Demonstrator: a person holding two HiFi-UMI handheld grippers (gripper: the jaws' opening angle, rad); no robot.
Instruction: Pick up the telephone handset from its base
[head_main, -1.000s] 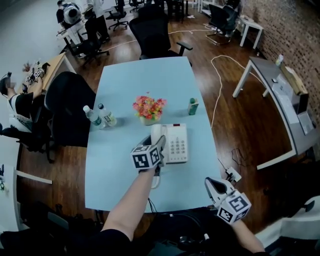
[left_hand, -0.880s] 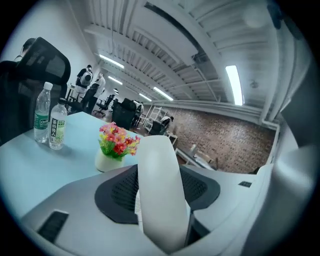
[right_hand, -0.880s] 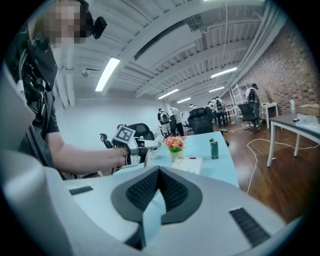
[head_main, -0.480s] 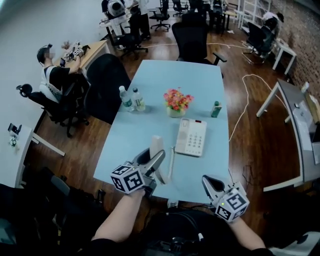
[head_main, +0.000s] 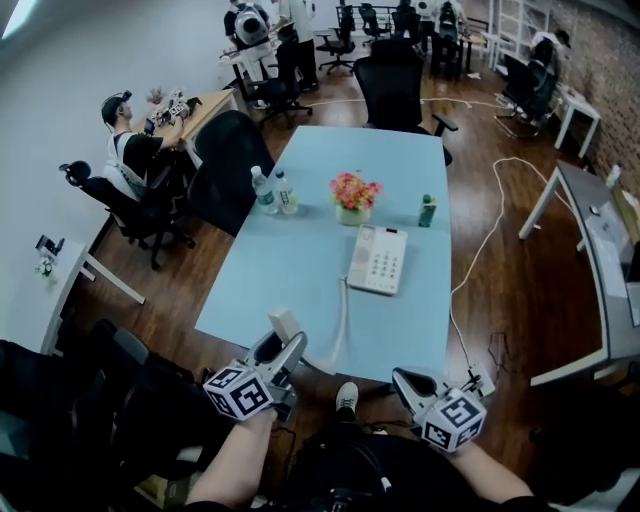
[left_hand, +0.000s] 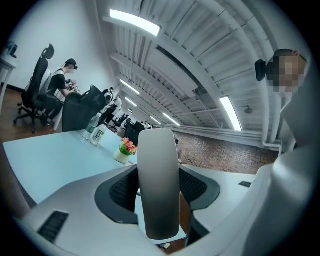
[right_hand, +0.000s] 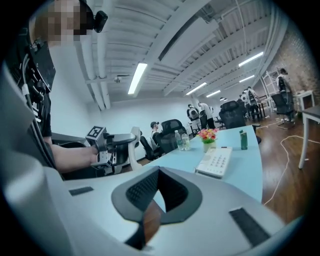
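Blue table (head_main: 300, 280), phone base (head_main: 378, 259) on it, left tongs (head_main: 283, 346) gripping handset (left_hand: 158, 190)

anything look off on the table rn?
Nothing spilled or damaged. Only oddity: the handset is off the phone base, clamped in the left gripper at the table's near edge, with the cord running to the base. The bottles and flowers stand upright.
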